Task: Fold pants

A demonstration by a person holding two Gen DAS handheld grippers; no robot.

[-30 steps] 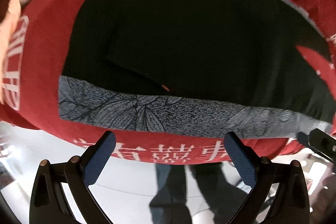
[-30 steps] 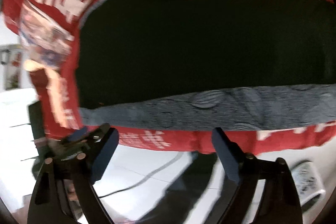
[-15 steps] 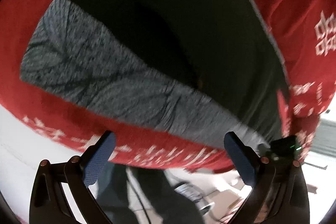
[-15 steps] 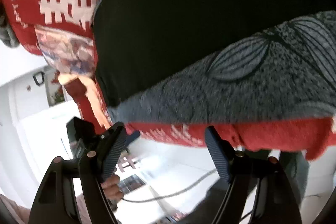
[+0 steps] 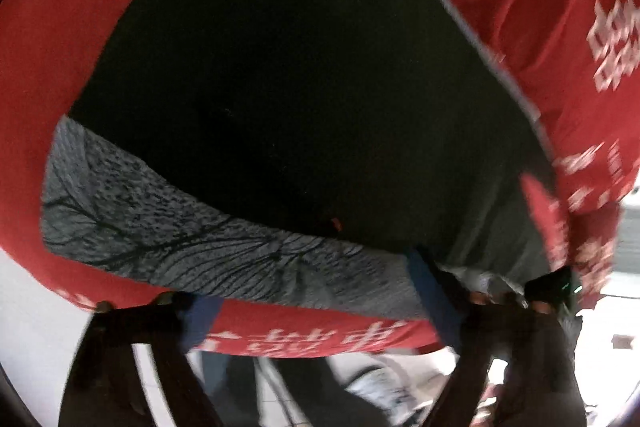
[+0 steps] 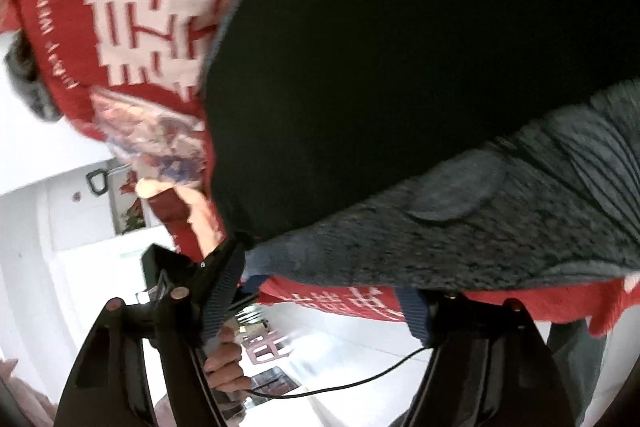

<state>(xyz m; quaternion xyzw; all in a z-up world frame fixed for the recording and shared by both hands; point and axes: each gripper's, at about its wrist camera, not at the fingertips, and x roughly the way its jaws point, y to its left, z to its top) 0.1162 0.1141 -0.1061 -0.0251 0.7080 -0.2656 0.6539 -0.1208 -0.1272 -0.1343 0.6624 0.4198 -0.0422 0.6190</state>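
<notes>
Both tools dropped toward the near edge of the surface [image 5: 568, 27] (red cloth with white characters) over the last second; the view went from the whole garment to a close look at its hem; pants [image 5: 288, 99] lay flat on that cloth, black body spread toward the far side, grey leaf-print band [image 5: 192, 239] running along the near edge.

Left tool [image 5: 316, 303] was wide open a second ago; its jaws had just been closing, roughly half open at this point; right pad sat against the grey band, left pad showed below the cloth edge; blur meant I couldn't tell if it pinched fabric yet.

Right tool [image 6: 320, 291] likewise had just been closing, partly open; the band's near-left corner lay between its fingers; contact unclear.

My read: both grasps on the band were forming; fold not yet started; next was a lift and carry toward the far edge.
</notes>
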